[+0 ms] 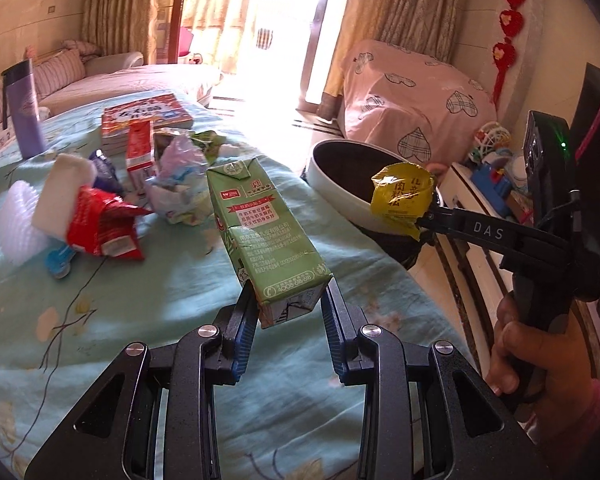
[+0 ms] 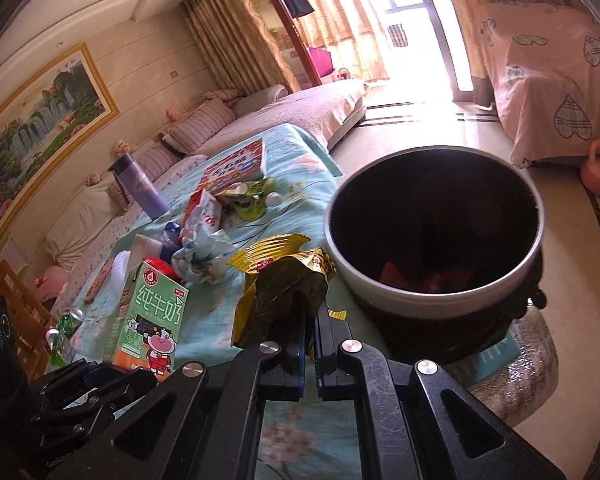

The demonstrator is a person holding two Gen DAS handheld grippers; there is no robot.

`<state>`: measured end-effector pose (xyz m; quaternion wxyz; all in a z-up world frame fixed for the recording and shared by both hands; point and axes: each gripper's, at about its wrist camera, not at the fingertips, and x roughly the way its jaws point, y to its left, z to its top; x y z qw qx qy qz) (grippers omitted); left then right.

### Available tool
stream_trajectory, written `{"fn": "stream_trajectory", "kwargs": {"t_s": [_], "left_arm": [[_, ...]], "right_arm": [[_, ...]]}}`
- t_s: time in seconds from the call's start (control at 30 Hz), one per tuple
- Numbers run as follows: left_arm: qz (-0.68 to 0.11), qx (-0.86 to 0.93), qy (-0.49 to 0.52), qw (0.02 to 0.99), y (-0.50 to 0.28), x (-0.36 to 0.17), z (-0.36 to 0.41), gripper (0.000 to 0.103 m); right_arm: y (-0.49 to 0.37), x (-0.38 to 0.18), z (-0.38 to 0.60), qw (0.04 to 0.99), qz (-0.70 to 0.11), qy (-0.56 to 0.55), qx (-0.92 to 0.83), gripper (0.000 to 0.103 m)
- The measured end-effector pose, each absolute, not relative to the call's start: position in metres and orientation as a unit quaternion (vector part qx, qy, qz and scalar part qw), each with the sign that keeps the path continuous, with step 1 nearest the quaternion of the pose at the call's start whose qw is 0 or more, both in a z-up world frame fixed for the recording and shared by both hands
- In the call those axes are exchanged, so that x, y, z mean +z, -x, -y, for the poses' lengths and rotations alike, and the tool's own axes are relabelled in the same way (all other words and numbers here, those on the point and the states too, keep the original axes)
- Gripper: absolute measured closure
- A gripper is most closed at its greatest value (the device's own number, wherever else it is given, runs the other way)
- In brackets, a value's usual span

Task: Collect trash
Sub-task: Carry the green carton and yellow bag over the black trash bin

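My left gripper (image 1: 290, 296) is shut on the bottom end of a green milk carton (image 1: 260, 220), which it holds tilted above the teal tablecloth (image 1: 160, 304). To the right, my right gripper (image 1: 420, 224) is shut on a crumpled yellow wrapper (image 1: 402, 196), close to the rim of the trash bin (image 1: 340, 184). In the right wrist view the right gripper (image 2: 310, 320) pinches the yellow wrapper (image 2: 284, 280) just left of the bin (image 2: 420, 300), whose inside is lined in black. The green carton (image 2: 152, 316) and the left gripper (image 2: 132, 372) show at lower left.
More trash lies on the table: a red wrapper (image 1: 104, 228), white foam (image 1: 60, 196), a red carton (image 1: 140, 156) and crumpled plastic (image 1: 176, 184). A book (image 1: 148, 116) and a purple bottle (image 1: 26, 116) stand behind. A hand (image 1: 540, 356) holds the right gripper.
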<state>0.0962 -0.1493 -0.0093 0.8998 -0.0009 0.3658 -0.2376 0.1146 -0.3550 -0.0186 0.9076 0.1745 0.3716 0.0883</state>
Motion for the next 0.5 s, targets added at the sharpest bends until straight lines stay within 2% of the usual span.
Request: {"fn": "stream_trajectory", "kwargs": {"t_s": [0.5], "left_arm": [[-0.357,-0.282,-0.021,0.890,-0.125,0.005,0.209,0.073]], "right_arm": [[-0.126,-0.018,0.411,0.912,-0.365,-0.185,0.040,0.100]]}}
